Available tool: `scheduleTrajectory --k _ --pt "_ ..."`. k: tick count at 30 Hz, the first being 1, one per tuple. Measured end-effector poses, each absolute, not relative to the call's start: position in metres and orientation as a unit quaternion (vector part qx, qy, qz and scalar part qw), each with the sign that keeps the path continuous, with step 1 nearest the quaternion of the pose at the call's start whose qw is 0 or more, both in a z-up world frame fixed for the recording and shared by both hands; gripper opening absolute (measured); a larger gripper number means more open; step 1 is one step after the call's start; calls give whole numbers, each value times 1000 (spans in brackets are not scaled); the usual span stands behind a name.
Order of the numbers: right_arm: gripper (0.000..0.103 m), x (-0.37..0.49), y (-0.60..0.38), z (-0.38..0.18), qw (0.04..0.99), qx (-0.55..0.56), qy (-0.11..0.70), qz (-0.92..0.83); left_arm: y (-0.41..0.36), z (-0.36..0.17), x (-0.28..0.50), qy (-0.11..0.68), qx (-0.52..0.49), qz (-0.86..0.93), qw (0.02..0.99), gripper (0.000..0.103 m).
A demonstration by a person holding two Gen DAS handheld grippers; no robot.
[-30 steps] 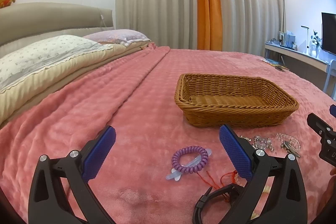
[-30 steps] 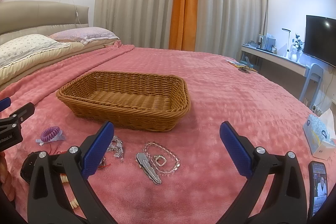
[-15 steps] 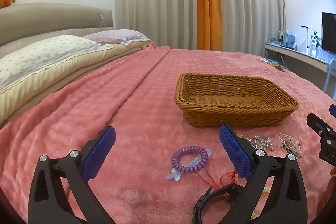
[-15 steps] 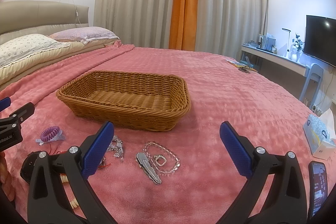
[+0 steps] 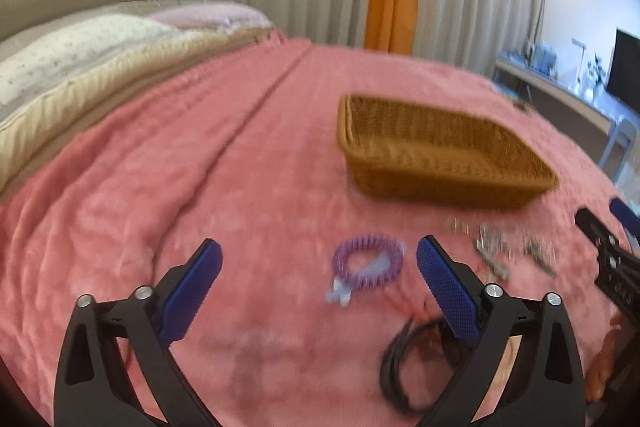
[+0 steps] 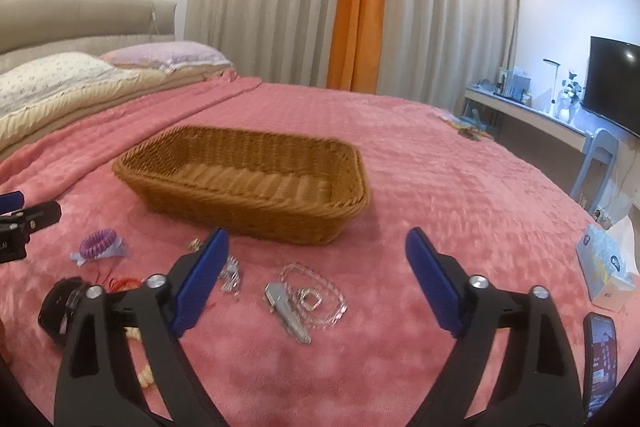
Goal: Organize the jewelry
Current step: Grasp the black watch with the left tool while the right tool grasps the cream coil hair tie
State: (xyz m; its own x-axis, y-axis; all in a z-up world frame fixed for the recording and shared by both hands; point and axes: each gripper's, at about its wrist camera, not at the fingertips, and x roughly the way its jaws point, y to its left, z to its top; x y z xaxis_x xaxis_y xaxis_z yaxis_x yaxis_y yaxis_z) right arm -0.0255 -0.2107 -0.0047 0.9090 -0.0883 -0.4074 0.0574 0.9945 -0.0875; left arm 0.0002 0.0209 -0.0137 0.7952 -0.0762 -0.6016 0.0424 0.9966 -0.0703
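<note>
I hold both claws, left claw [image 5: 318, 269] and right claw [image 6: 317, 259], spread wide and empty over the jewelry near the wicker basket [image 6: 256, 183].

The whole left wrist view is smeared, so the silver pieces [image 5: 494, 253] by the basket [image 5: 440, 163] cannot be told apart. In the right wrist view a phone [image 6: 599, 367] is cut by the frame edge, and a beaded strand [image 6: 142, 367] is mostly hidden behind the gripper's finger.
</note>
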Motion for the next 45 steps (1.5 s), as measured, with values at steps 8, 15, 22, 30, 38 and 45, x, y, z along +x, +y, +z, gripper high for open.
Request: scheduleTrajectory --k 8,15,22,30,38,45 --pt "48 -43 -183 -23 944 -15 322 66 22 -31 -23 390 -71 -110 911 76" --pt "34 -48 -149 -40 921 -35 372 108 14 -48 -19 420 -90 -148 891 50" --pt "26 -31 -137 -52 899 -45 422 110 7 -55 -13 441 -93 -153 880 37" --pt "11 -32 -136 -55 898 -56 424 99 0 -57 -9 449 -72 -135 880 14" --pt "10 -39 -169 -50 905 -31 417 70 -7 -55 -18 428 -60 -124 893 12" --pt "10 -51 -205 -38 919 7 390 62 -13 -42 -29 399 -72 -144 903 12"
